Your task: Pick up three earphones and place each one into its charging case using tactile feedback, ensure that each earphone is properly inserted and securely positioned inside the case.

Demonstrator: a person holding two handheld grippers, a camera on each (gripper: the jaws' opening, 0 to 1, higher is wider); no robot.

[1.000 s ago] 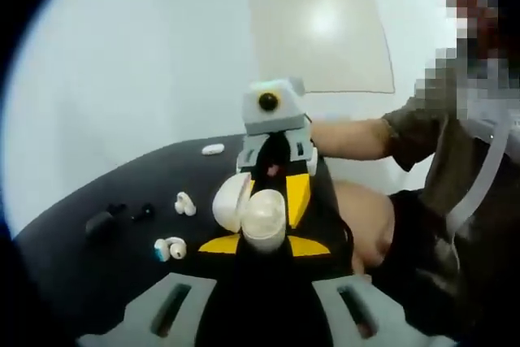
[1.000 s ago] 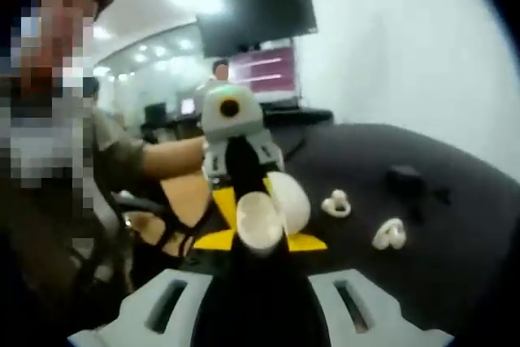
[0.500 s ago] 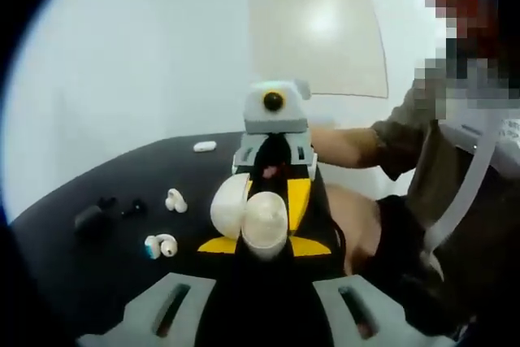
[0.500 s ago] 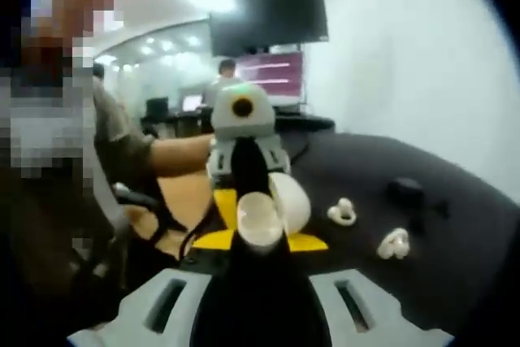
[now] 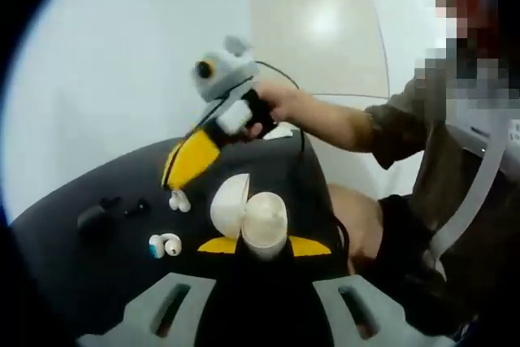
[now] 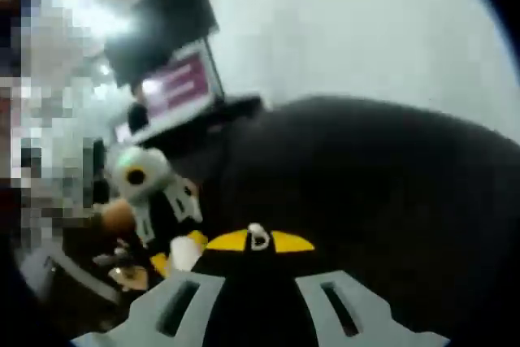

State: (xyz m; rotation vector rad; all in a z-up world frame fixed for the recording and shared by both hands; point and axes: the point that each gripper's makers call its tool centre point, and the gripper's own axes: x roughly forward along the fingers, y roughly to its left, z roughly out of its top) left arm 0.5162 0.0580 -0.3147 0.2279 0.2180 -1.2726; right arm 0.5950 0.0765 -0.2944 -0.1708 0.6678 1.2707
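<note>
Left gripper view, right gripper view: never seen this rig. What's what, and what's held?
No robot here: a person holds a two-jaw gripper in each hand, and a fisheye camera rides on each one. The left gripper view looks along the left gripper, which is shut on an open white oval charging case. There the right gripper, in the person's hand, dips its yellow tips to a small white earphone on the black table. Another white earphone and two small black items lie nearby. The right gripper view is blurred; a small white thing sits between its tips, grip unclear.
</note>
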